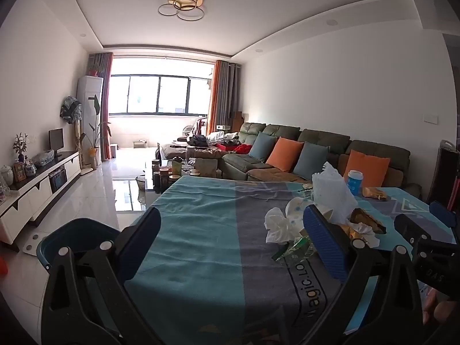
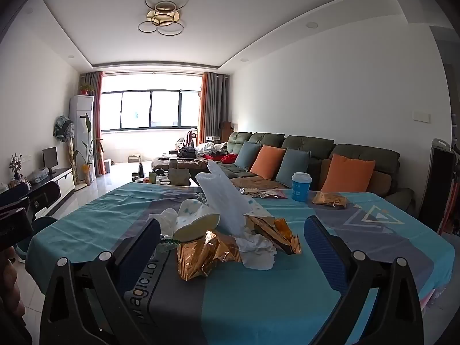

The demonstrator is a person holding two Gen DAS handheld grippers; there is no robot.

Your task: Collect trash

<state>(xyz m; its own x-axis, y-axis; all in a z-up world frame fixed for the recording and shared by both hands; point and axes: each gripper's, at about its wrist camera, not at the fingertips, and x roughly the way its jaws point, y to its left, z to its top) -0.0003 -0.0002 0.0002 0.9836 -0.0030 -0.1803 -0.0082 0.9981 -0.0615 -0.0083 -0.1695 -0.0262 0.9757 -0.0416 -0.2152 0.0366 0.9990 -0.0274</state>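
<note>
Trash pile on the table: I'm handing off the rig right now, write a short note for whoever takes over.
Left claw: open, empty, over bare tablecloth, left of the pile.
Right claw: open, empty, the gold foil wrapper just ahead between its fingers, not gripped.
Trash: wrapper, crumpled tissue, tipped paper cup, clear plastic bag and a green-edged wrapper heaped mid-table; another gold wrapper beside the blue cup at the far side.
Bin: dark basin on the floor off the table's left corner.
Done: nothing collected yet.
Left: everything.
</note>
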